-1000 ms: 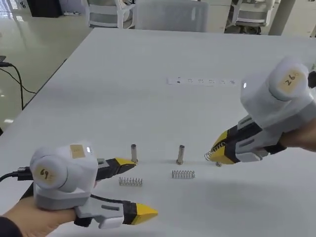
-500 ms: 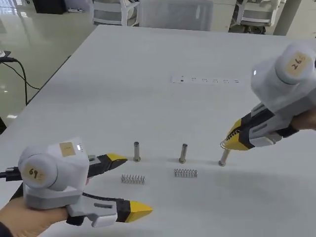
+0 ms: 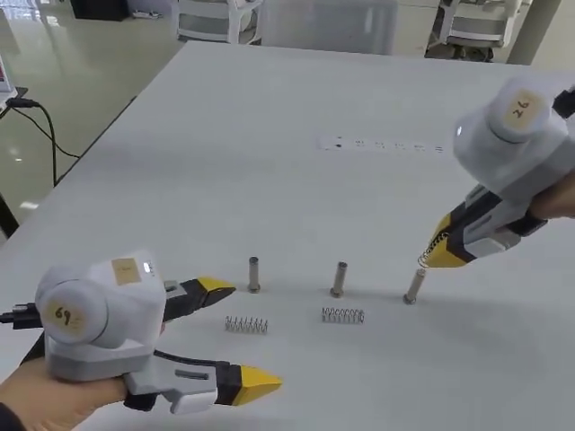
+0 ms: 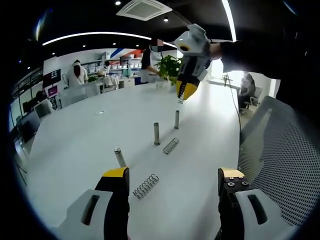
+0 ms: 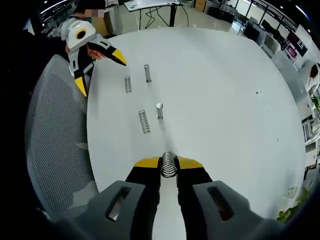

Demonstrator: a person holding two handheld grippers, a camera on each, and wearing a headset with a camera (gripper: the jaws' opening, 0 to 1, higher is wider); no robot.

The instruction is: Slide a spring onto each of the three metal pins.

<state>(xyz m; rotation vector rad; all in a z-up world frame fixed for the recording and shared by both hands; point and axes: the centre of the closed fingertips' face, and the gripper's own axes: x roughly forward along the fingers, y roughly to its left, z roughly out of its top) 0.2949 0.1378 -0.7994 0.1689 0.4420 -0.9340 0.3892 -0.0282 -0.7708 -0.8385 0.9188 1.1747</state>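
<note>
Three short metal pins stand in a row on the white table: left pin (image 3: pixel 254 274), middle pin (image 3: pixel 339 279), right pin (image 3: pixel 414 285). Two loose springs lie in front of them, one (image 3: pixel 246 325) by the left pin, one (image 3: pixel 343 315) by the middle pin. My right gripper (image 3: pixel 438 255) is shut on a third spring (image 5: pixel 168 165) and hovers just above and to the right of the right pin's top. My left gripper (image 3: pixel 247 334) stays open low at the near left, its jaws wide apart (image 4: pixel 174 174) around the left spring (image 4: pixel 146 185).
A white power strip (image 3: pixel 382 144) lies flat farther back on the table. Chairs (image 3: pixel 323 22) stand at the far edge. The table's left edge (image 3: pixel 99 135) drops to the floor, where a cable runs. A grey mesh chair (image 5: pixel 55 135) is on the near side.
My right gripper has lifted up and to the right with the spring, away from the right pin's base, so the pin now stands uncovered. The left gripper has hardly moved.
</note>
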